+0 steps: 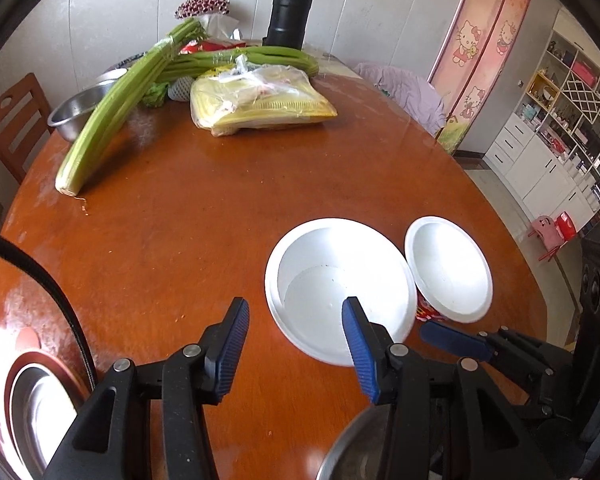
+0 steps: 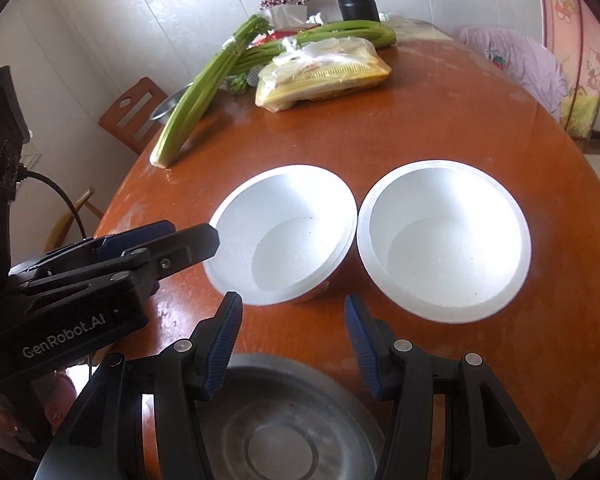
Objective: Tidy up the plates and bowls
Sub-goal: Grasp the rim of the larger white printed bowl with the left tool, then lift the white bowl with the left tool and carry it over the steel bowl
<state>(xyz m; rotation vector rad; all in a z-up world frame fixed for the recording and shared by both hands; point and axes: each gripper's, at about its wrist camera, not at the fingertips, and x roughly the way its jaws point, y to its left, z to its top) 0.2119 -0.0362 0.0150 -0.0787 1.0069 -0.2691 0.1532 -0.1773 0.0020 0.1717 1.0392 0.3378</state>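
Note:
Two white bowls stand side by side on the brown round table (image 2: 440, 120): a left bowl (image 2: 284, 236) (image 1: 340, 284) and a right bowl (image 2: 444, 240) (image 1: 450, 270). A steel plate (image 2: 284, 424) lies at the near edge under my right gripper; its rim shows in the left wrist view (image 1: 352, 452). A steel dish on a red plate (image 1: 36, 404) sits at the left edge. My left gripper (image 1: 296, 344) is open and empty beside the left bowl's near rim. My right gripper (image 2: 292, 344) is open and empty, above the steel plate, just short of both bowls.
Celery bundles (image 1: 112, 112), a plastic bag of food (image 1: 260, 100), a steel basin (image 1: 76, 108) and a black flask (image 1: 288, 12) crowd the far side of the table. A wooden chair (image 1: 8, 124) stands at the left. A purple cloth (image 2: 516, 60) drapes a chair at far right.

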